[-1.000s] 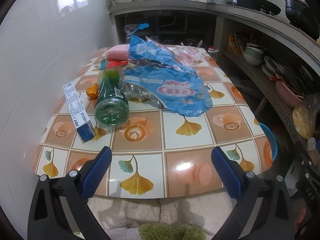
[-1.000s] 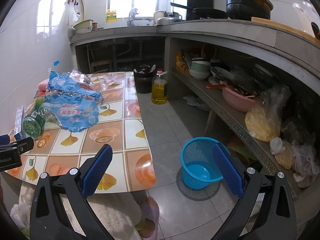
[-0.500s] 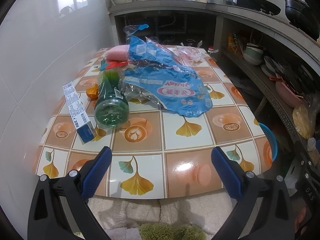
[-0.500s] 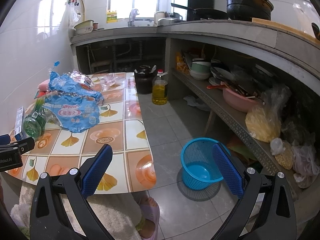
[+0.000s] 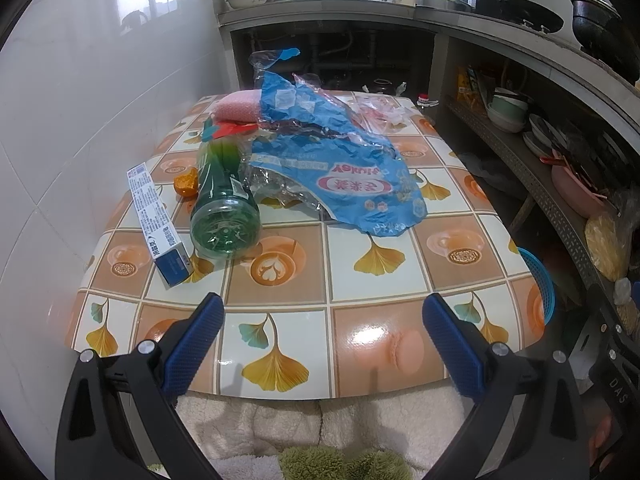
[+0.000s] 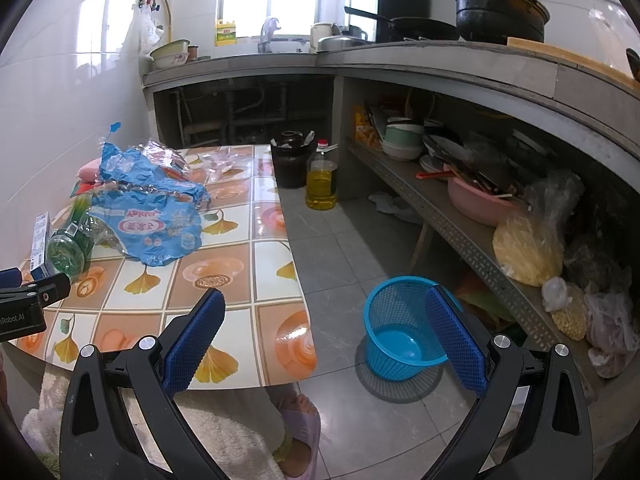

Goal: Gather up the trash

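Note:
Trash lies on the tiled table (image 5: 360,280): a crumpled blue plastic bag (image 5: 340,172), a green plastic bottle (image 5: 224,208) on its side, a blue-and-white toothpaste box (image 5: 160,224), a bit of orange peel (image 5: 187,188) and clear wrappers (image 5: 376,110). My left gripper (image 5: 323,336) hangs open over the table's near edge, well short of the bottle, holding nothing. My right gripper (image 6: 325,336) is open and empty beyond the table's right corner, above the floor. A blue mesh basket (image 6: 400,328) stands on the floor by its right finger. The bag (image 6: 152,216) and bottle (image 6: 68,244) also show there.
A pink sponge (image 5: 236,106) lies at the table's far end. A dark jar (image 6: 290,160) and an oil bottle (image 6: 321,180) stand on the floor past the table. Shelves with bowls (image 6: 404,140) and bags (image 6: 528,244) line the right wall. A slippered foot (image 6: 300,420) is below.

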